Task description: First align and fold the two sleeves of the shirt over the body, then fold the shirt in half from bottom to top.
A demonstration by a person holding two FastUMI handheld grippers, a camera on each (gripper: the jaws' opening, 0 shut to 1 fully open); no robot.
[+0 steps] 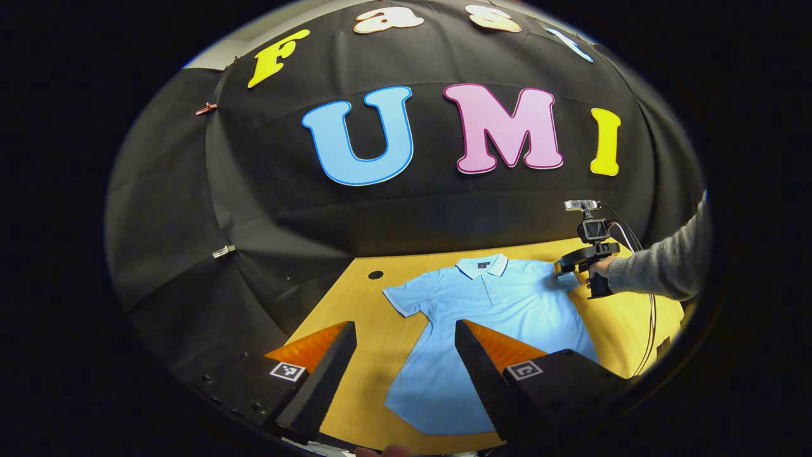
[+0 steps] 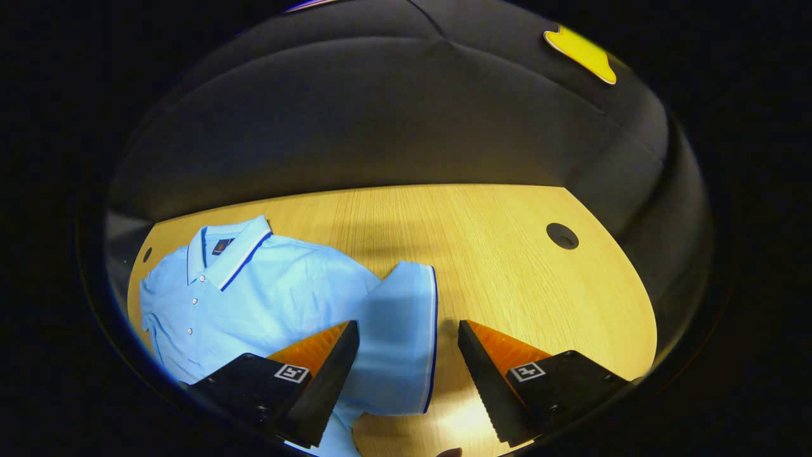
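light blue short-sleeved polo shirt (image 1: 488, 317) flat on yellow wooden surface (image 2: 507, 254); left gripper (image 1: 406, 374) fingers spread above it; right gripper (image 2: 406, 374) fingers spread astride one sleeve (image 2: 399, 330).

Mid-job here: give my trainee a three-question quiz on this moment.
1. True or false: the right gripper is open over a sleeve.
2. The shirt's collar points: A) toward the booth wall, B) toward the left gripper.
3. Fill in: the shirt lies on a ____ table.

Key: 1 true; 2 A; 3 wooden.
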